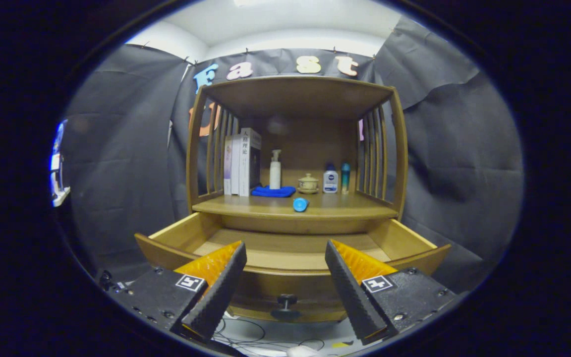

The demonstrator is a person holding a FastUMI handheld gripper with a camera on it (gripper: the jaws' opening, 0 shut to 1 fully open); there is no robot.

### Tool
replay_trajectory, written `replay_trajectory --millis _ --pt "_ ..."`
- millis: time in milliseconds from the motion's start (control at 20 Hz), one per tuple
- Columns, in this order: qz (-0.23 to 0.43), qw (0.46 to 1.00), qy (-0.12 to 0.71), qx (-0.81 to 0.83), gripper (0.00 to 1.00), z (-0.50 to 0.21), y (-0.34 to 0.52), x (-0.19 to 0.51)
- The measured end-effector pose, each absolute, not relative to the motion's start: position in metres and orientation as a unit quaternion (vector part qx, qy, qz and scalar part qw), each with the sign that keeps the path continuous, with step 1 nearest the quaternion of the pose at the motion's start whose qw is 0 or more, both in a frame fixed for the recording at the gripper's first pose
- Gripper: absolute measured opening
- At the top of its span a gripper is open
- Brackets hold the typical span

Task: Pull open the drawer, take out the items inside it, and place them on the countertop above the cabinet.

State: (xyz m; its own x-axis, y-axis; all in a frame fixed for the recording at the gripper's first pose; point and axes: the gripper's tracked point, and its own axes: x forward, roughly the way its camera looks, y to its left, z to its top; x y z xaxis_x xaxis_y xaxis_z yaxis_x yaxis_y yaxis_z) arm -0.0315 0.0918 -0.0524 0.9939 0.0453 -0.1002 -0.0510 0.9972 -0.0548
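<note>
With the gripper [285, 277] spread and empty at lower centre, above the knob [286, 301] of the open drawer [290, 248], whose visible floor appeared bare, a careless reach could have knocked the blue cap [300, 204] off the countertop [355, 208] at mid-frame.

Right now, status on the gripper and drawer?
Gripper open, holding nothing, fingers above the drawer knob. Drawer pulled open, visible floor bare. Small blue item on countertop. Nothing blocking.
</note>
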Motion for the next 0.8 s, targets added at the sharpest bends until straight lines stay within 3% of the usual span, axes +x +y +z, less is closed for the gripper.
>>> replay_trajectory --millis 800 --pt "0.003 0.995 0.091 -0.039 1.00 -0.116 0.092 -0.041"
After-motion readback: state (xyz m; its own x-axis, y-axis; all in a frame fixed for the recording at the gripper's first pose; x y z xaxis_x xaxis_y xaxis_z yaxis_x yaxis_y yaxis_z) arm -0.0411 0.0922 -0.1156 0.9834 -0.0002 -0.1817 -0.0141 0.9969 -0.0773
